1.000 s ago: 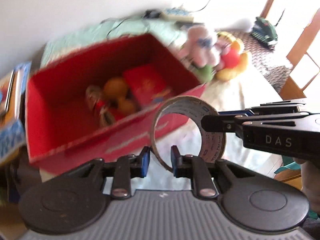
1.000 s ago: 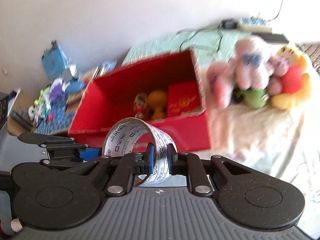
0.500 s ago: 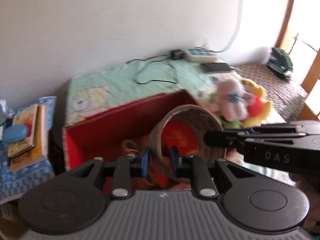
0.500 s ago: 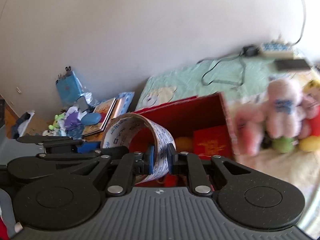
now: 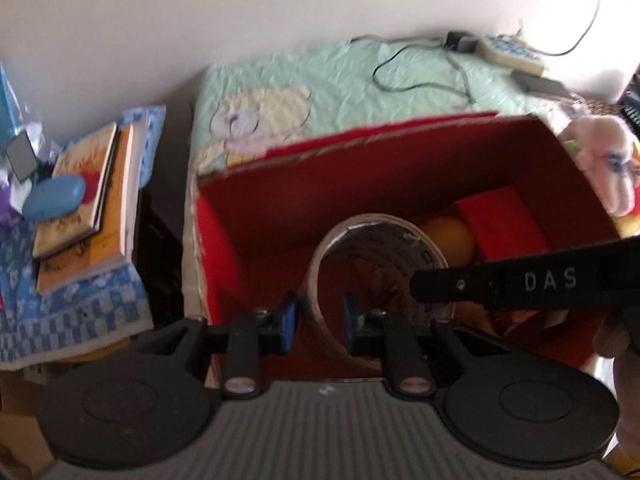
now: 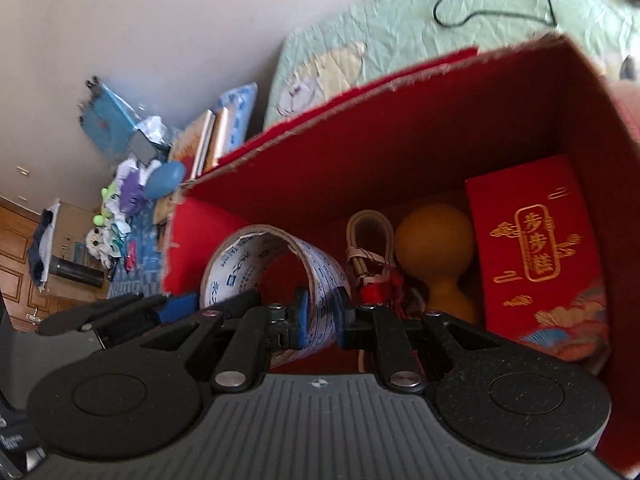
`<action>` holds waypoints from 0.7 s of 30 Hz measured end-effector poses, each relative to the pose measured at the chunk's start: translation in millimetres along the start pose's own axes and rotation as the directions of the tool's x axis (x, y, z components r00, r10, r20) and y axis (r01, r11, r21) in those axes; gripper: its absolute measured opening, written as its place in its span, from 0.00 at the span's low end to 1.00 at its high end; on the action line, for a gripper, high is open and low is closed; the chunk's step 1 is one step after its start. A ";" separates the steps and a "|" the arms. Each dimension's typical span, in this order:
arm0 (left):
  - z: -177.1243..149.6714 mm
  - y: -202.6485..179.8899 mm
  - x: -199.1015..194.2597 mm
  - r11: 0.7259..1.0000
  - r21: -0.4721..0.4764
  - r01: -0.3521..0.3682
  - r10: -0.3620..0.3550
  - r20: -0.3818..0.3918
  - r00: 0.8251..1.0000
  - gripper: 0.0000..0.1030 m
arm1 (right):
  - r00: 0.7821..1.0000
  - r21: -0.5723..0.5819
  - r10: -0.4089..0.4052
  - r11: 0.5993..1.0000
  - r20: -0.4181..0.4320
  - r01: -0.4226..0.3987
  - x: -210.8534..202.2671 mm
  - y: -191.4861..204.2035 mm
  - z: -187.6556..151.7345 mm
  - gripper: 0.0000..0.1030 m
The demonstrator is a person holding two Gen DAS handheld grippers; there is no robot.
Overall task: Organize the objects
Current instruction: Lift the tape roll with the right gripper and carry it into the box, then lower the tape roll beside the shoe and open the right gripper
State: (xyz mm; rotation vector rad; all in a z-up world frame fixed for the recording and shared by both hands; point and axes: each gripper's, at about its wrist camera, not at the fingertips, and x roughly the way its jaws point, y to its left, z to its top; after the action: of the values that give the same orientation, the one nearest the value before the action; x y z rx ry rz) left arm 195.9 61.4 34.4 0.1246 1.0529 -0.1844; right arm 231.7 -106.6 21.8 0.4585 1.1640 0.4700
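A roll of printed tape hangs inside the open red box, above its left half. My left gripper is shut on the roll's near wall. My right gripper is shut on the opposite side; in the left wrist view the right gripper reaches in from the right. The left gripper shows at the roll's left in the right wrist view. On the box floor lie an orange gourd, a red packet and a small strapped ornament.
The box sits on a pale green quilt with a cable and a power strip at the back. A plush toy leans at the box's right. Stacked books and a blue case lie to the left.
Both grippers carried the tape roll from in front of the red box to over its rim and down into it. The box now fills both views.
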 end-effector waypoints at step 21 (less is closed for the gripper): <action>4.6 -12.4 17.4 0.996 0.037 -0.084 0.083 0.022 0.996 0.53 | 0.999 0.094 0.013 0.996 -0.031 -0.010 27.2 -11.9 11.7 0.16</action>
State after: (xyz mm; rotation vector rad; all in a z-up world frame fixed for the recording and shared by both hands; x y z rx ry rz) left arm 205.5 46.9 21.4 0.2008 1.0223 -0.1297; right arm 252.7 -101.9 -1.7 0.5403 1.2181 0.4349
